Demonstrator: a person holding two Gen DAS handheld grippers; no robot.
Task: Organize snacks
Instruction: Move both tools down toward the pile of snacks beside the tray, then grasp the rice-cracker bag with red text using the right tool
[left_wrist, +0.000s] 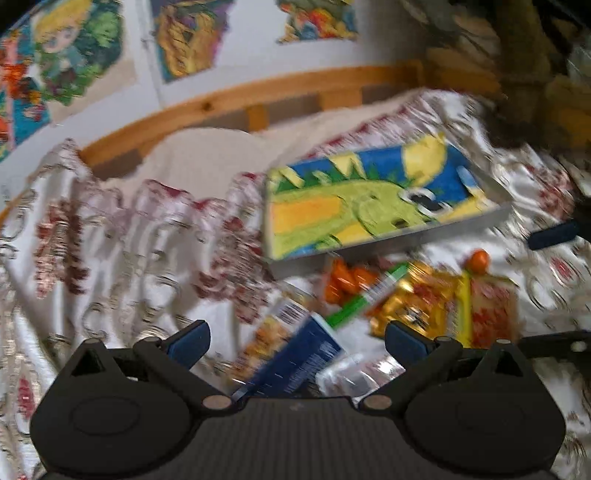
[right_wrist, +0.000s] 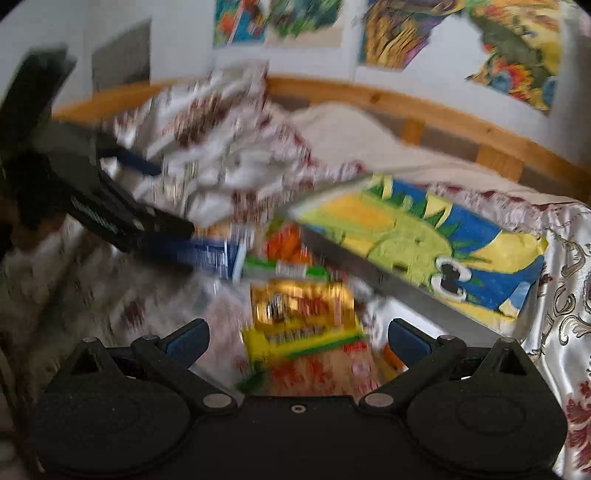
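Left gripper (left_wrist: 297, 341) and right gripper (right_wrist: 298, 339), both jaws spread wide, empty.

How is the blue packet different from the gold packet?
The blue packet is dark blue with white print; the gold packet is shiny gold and orange. The blue packet lies between the left gripper's open fingers; the gold packet lies farther off, nearer the dinosaur tray. Both lie on the flowered cloth.

The left gripper (left_wrist: 295, 341) hangs with its blue-padded fingers (left_wrist: 188, 341) spread wide over a dark blue printed snack box (left_wrist: 295, 360). Beyond lie a green-and-white stick pack (left_wrist: 365, 297), a gold foil packet (left_wrist: 413, 306) and a small orange fruit (left_wrist: 479, 260) — all near a shallow grey tray lined with a dinosaur-print cloth (left_wrist: 369, 206) on the white floral bedspread (left_wrist: 122, 236).
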